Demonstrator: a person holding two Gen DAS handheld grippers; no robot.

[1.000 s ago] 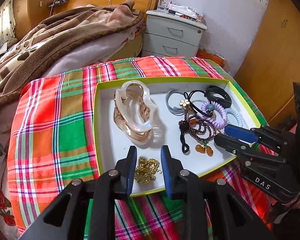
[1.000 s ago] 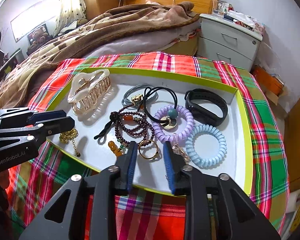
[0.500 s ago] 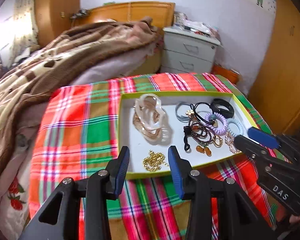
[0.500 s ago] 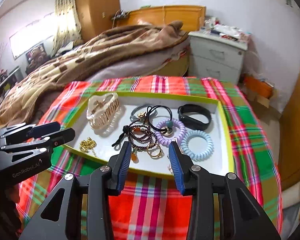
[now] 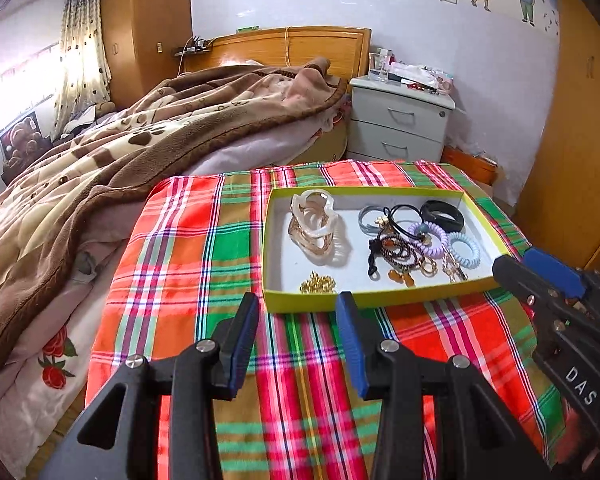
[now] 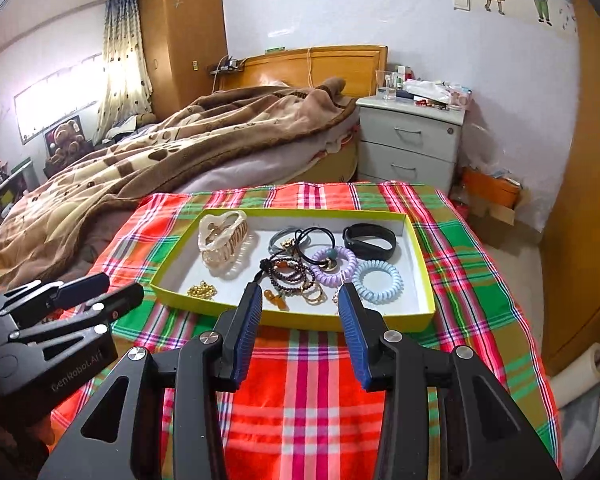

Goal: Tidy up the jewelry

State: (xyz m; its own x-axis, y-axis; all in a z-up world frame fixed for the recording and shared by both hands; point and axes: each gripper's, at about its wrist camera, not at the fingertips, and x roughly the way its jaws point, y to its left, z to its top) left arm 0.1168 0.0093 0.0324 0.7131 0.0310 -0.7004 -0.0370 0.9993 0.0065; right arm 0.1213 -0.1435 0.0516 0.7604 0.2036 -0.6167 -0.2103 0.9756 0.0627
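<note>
A yellow-rimmed white tray (image 5: 380, 302) (image 6: 340, 322) sits on a plaid cloth. It holds a pearly hair claw (image 5: 314, 226) (image 6: 222, 240), a gold chain (image 5: 318, 283) (image 6: 202, 291), dark bead bracelets (image 5: 398, 250) (image 6: 288, 274), a lilac coil tie (image 5: 430, 236) (image 6: 336, 266), a blue coil tie (image 5: 465, 249) (image 6: 378, 282), a black band (image 5: 442, 216) (image 6: 370, 242) and grey and black hair ties (image 6: 296, 238). My left gripper (image 5: 296, 302) (image 6: 104, 288) is open and empty, above the cloth in front of the tray. My right gripper (image 6: 300, 294) (image 5: 516, 262) is open and empty, before the tray's near edge.
The plaid cloth (image 5: 188, 264) (image 6: 472, 280) covers a low table at the bed's foot. A brown blanket (image 5: 132, 144) lies on the bed to the left. A white nightstand (image 6: 412, 144) stands behind, with wooden wardrobes (image 6: 580, 220) on the right.
Both grippers have pulled back and up from the tray and opened wider. The gold chain now lies in the tray, well ahead of the left fingertips.
</note>
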